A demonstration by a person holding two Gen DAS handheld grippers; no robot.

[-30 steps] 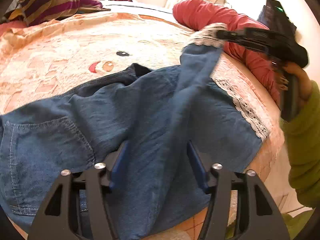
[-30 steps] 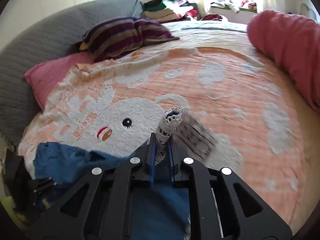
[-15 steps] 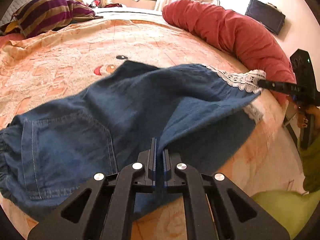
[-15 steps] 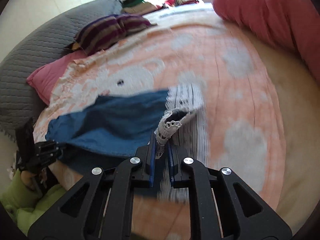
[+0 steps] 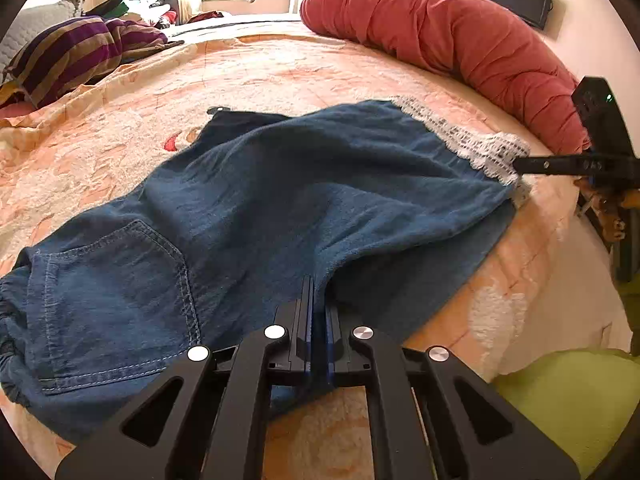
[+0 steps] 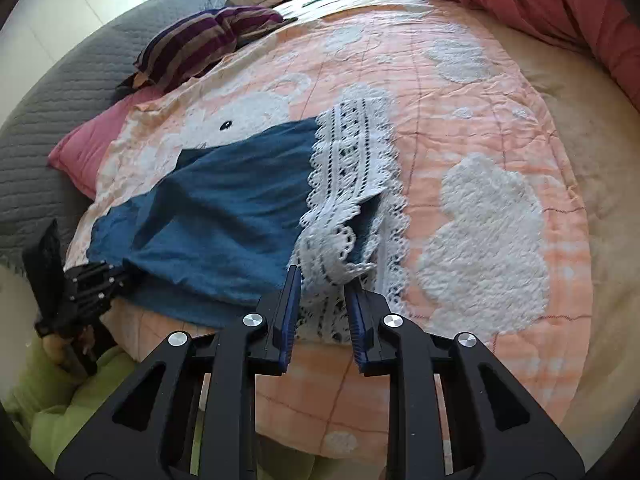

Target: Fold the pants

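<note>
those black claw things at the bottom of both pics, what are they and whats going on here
They are hand-held grabbers, one per hand, each with a camera looking along its fingers. The left claw is shut on the denim pants, which lie on a peach bedspread. The other picture comes from the right claw, open at the pants' white lace hem. Each claw also appears at the other picture's edge. A striped pillow and red bolster lie beyond.

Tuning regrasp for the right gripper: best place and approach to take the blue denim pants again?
Grip the white lace hem at its near corner, coming in low from the bed's edge. That corner curls up off the peach quilt, so fingers can straddle it. The right gripper is open just before it; the left gripper pins the blue denim pants.
</note>
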